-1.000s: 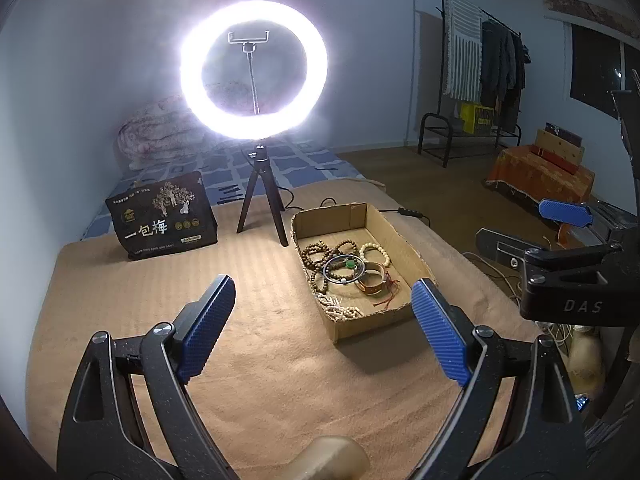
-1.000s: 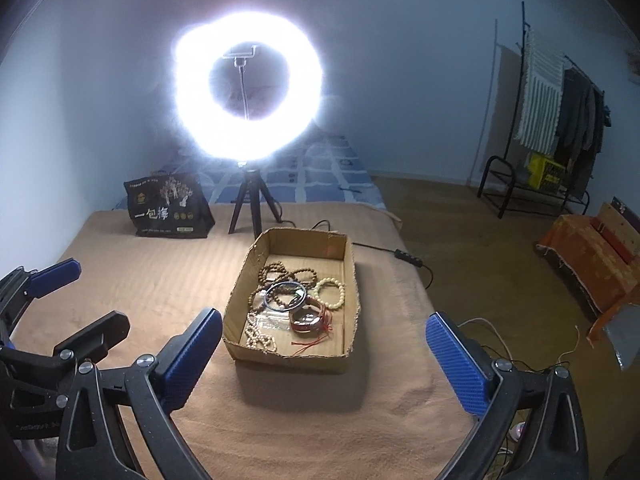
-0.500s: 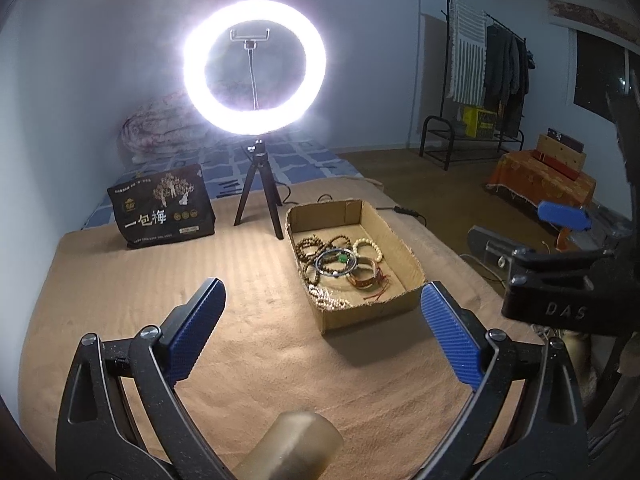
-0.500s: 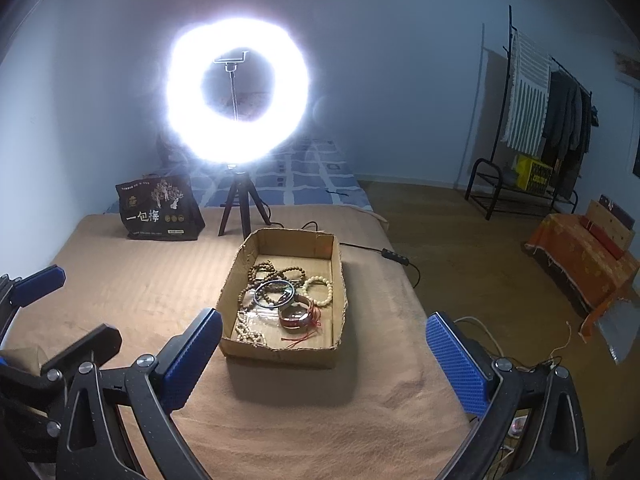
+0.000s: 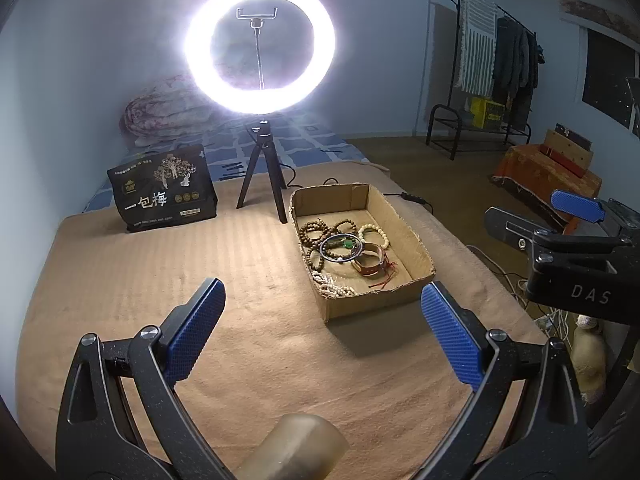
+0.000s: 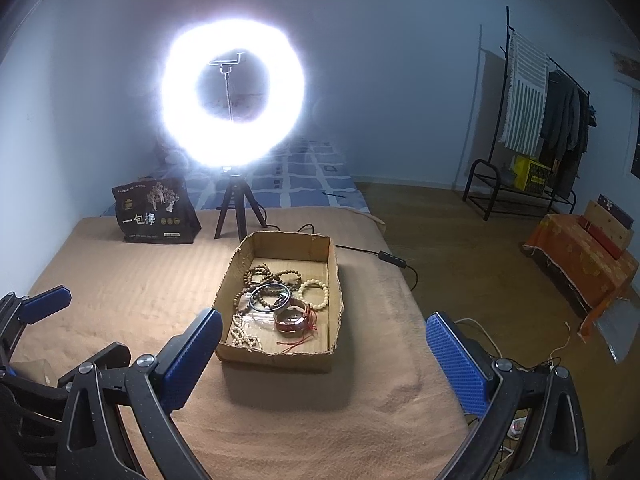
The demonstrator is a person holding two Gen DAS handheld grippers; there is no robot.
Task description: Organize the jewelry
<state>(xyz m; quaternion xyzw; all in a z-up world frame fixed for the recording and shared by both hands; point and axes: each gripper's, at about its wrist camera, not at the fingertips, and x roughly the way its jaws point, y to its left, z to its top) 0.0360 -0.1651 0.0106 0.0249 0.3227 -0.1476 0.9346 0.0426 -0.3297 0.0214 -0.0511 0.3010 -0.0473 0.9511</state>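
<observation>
A shallow cardboard box (image 5: 416, 256) (image 6: 336, 300) sits on a tan blanket and holds a tangle of jewelry: brown bead strands (image 5: 314, 232) (image 6: 260, 274), a cream bead bracelet (image 5: 374, 234) (image 6: 314, 294), a dark bangle (image 5: 340, 246) (image 6: 270, 298), a brown bangle with red cord (image 5: 370, 264) (image 6: 294, 318) and a white bead strand (image 5: 332, 286) (image 6: 240, 334). My left gripper (image 5: 322, 334) is open and empty, short of the box's near left corner. My right gripper (image 6: 324, 354) is open and empty, short of the box's near edge.
A lit ring light on a black tripod (image 5: 262, 176) (image 6: 236, 208) stands behind the box. A black printed bag (image 5: 162, 192) (image 6: 156, 212) stands at the back left. A cable (image 6: 376, 254) runs off the blanket's right edge. A clothes rack (image 6: 536, 120) stands by the far wall.
Both grippers have drawn back and risen a little, so the box looks smaller and farther in both views. Both stay open. The jewelry has not moved.
</observation>
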